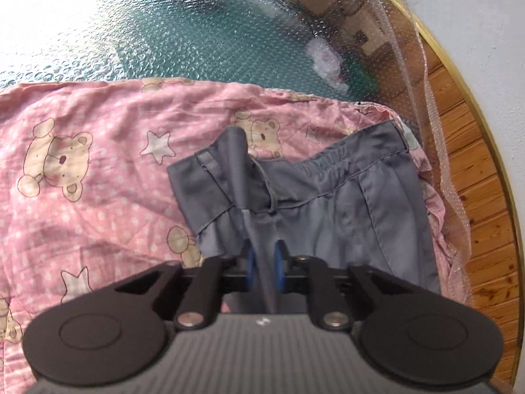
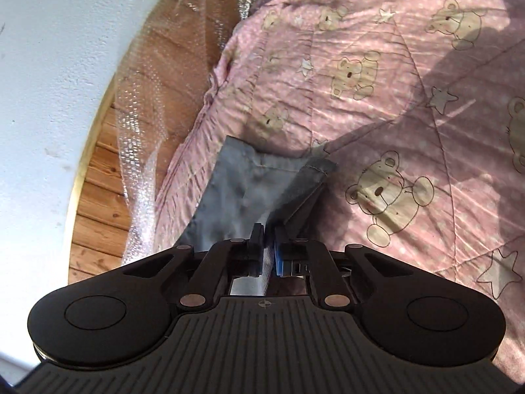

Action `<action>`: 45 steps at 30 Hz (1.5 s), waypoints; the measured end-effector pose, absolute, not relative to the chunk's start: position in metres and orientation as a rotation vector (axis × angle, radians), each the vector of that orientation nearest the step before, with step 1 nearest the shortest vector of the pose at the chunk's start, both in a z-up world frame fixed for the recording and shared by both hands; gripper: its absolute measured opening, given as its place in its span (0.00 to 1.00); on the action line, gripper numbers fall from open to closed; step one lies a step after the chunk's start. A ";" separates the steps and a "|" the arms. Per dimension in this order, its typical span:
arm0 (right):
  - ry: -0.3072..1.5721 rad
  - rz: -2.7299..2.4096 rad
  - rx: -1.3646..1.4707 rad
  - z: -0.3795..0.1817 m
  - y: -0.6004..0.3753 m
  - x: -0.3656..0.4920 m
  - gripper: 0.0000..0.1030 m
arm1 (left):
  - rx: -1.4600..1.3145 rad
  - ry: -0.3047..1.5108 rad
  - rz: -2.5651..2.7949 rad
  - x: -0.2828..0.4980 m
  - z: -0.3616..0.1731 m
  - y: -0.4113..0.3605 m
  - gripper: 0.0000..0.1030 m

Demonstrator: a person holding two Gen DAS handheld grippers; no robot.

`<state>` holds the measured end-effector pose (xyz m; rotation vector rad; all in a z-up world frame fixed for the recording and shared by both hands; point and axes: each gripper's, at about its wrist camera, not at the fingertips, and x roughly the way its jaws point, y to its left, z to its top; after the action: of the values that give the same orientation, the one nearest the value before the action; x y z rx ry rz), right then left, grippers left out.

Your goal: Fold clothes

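- The task's thing was one pair of grey shorts (image 1: 328,203), thin cloth with an elastic waistband, a thin drawstring and stitched seams down the side.
- The shorts lay on a pink blanket (image 1: 85,151) printed with teddy bears, stars and white dots, close to the blanket's edge on the side of the wooden floor (image 1: 482,216).
- The cloth was not flat: part of the waistband was lifted and twisted into a narrow ridge that ran up to the left gripper (image 1: 264,267).
- The left gripper was closed tight on this ridge of the shorts, with the grey cloth pinched between its blue pads (image 1: 251,269).
- In the right wrist view a hemmed corner of the shorts (image 2: 259,184) (probably a leg end, I cannot be sure) was folded over itself on the blanket (image 2: 377,98).
- The right gripper (image 2: 267,246) stood narrow, and its pads (image 2: 279,256) pressed on a fold of the grey cloth.
- Counted: one pair of shorts, one blanket, two grippers, one sheet of clear bubble wrap (image 1: 426,75) beside the blanket.
- The bubble wrap hung over the blanket's far edge toward the floor.
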<state>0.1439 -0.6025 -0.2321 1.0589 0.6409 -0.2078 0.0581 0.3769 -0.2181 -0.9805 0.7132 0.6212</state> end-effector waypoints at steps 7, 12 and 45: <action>0.733 -0.164 0.988 -0.230 -0.607 0.175 0.13 | -0.956 0.723 0.660 0.060 -0.219 0.373 0.01; 0.573 -0.028 0.860 -0.153 -0.588 0.201 0.01 | -0.957 0.722 0.684 0.059 -0.216 0.373 0.01; 0.647 -0.163 1.069 -0.263 -0.620 0.201 0.02 | -0.886 0.769 0.671 0.065 -0.228 0.368 0.04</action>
<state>0.2007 -0.6201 -0.2627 1.0692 0.6473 -0.1633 0.0654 0.3682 -0.2278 -0.8857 0.7690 0.6706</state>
